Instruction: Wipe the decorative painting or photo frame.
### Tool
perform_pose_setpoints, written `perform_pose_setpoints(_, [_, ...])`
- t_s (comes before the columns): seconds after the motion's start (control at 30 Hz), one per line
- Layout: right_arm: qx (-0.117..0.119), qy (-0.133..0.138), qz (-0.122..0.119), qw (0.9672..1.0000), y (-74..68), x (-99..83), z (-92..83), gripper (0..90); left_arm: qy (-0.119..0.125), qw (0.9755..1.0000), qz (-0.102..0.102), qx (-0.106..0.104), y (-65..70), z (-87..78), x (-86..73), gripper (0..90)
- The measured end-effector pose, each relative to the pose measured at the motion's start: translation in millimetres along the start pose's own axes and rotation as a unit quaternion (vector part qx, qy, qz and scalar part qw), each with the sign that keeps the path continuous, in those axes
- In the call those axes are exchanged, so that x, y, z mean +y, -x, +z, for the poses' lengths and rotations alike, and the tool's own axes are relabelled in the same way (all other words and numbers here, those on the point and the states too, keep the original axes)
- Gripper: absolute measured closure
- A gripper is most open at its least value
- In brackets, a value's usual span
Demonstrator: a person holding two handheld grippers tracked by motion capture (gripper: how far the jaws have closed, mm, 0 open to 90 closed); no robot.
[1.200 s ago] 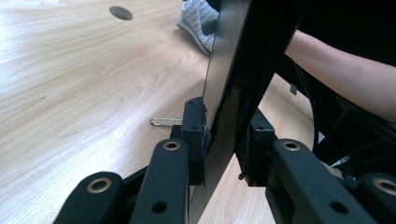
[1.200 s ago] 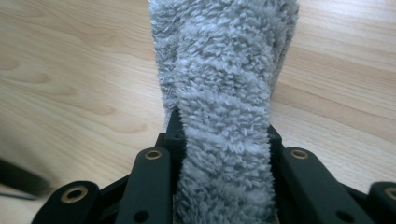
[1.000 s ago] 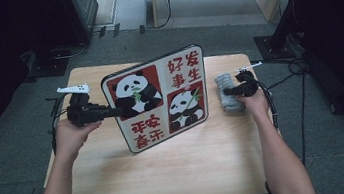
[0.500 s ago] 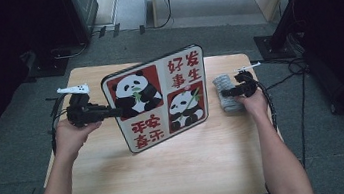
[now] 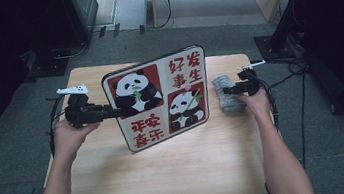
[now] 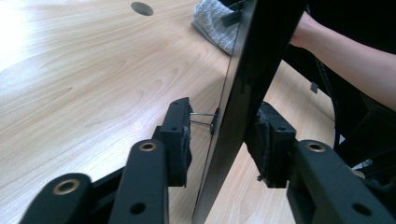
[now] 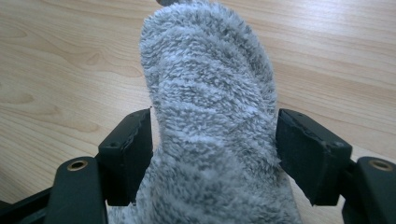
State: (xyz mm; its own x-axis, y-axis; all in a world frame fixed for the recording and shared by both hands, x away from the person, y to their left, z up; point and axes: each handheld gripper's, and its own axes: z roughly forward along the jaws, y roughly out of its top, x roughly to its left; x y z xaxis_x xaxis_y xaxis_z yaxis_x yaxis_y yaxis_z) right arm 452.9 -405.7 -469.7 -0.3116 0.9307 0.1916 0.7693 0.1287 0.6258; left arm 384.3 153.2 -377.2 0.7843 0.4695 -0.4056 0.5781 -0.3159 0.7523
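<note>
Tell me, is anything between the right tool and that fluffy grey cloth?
Nothing visible: the grey cloth already lies between the right tool's jaws, which have just been opening. The panda board stands apart, to its left.

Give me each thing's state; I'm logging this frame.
Panda board: propped up on edge, tilted, between the jaws of the left gripper, which have just been opening.
Grey cloth: folded, lying on the table, between the jaws of the right gripper, just opened.

table (image 5: 170, 173): pale matt wood grain | cloth (image 7: 210, 116): grey fluffy terry | panda board (image 5: 160, 98): smooth, glossy
</note>
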Motion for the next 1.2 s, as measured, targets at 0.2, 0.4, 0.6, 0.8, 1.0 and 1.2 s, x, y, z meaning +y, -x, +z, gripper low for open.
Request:
perform_pose_setpoints(0.2, [0.007, 0.013, 0.004, 0.9999, 1.3, -0.7, -10.4, 29.1, 0.001, 0.9999, -0.007, 0.016, -3.3, -1.8, -0.9, 58.1])
perform_pose_setpoints(0.4, [0.007, 0.021, 0.000, 0.9998, -2.3, -2.6, -20.5, 29.9, 0.002, 0.9997, -0.010, 0.021, -6.7, -0.8, -1.9, 55.6])
perform_pose_setpoints(0.6, [0.005, 0.037, -0.001, 0.9993, -7.1, -5.9, -35.1, 30.9, 0.003, 0.9996, -0.012, 0.027, -9.5, 0.2, -1.4, 53.9])
perform_pose_setpoints(0.8, [0.009, 0.040, -0.011, 0.9991, -15.8, -11.9, -45.4, 30.9, 0.001, 0.9992, -0.006, 0.040, -13.5, 3.0, -0.2, 52.5])
perform_pose_setpoints(1.0, [0.014, 0.043, -0.024, 0.9987, -26.9, -16.2, -51.1, 31.4, -0.003, 0.9988, -0.008, 0.048, -17.9, 5.6, -0.6, 52.1])
perform_pose_setpoints(1.2, [0.016, 0.042, -0.032, 0.9985, -35.7, -20.8, -55.9, 31.5, 0.000, 0.9987, -0.005, 0.051, -17.9, 3.2, -1.2, 51.9])
